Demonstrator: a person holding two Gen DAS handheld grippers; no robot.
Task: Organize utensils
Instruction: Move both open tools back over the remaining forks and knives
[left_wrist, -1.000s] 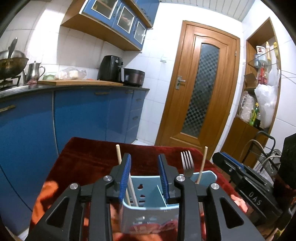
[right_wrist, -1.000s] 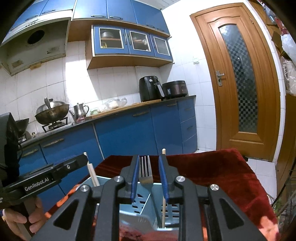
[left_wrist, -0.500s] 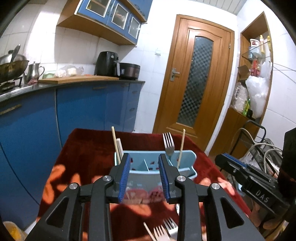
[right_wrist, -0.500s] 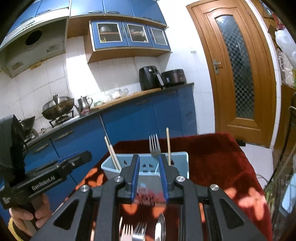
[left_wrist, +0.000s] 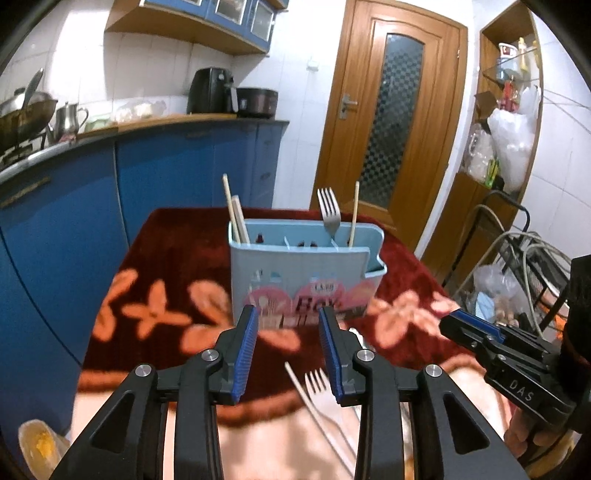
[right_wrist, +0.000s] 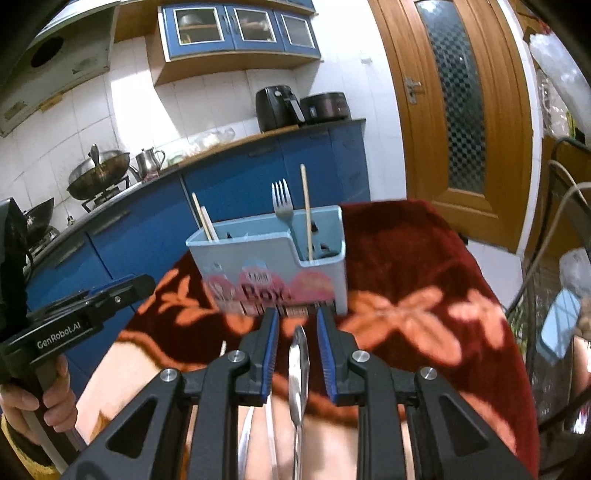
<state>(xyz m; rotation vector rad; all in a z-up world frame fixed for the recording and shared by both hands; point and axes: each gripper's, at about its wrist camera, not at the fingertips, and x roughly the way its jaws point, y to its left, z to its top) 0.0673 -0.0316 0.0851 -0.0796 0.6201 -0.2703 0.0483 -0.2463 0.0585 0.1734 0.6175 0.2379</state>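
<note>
Right wrist view, spoon: a metal spoon (right_wrist: 298, 363) lay on the cloth-covered counter (right_wrist: 424, 280), seen in the gap between the right gripper's (right_wrist: 294, 350) fingers, its long axis running almost straight along them, bowl end toward the holder.
Clearance: whether the fingers were level with the spoon or above it could not be told.
Right fingers: parted to a moderate gap, wider than the spoon, gripping nothing.
Nearer hand: the right gripper looked the better placed for the spoon, being lined up with it already.
Left wrist view, loose fork: a fork (left_wrist: 317, 384) lay on the cloth, tines toward the holder, seen through the right part of the left gripper's (left_wrist: 288, 345) gap; a pale chopstick-like stick (left_wrist: 310, 402) slanted beside it.
Left fingers: wide apart, empty, touching nothing.
Utensil holder: a light-blue divided box (right_wrist: 273, 266) stood upright just beyond both pairs of fingertips.
Holder contents: a fork (right_wrist: 282, 206) and one chopstick (right_wrist: 306, 210) in the right-hand compartment, two chopsticks (right_wrist: 205, 221) at the left end.
Likely next need: closing on the spoon's handle, then lifting it forward to a compartment.
</note>
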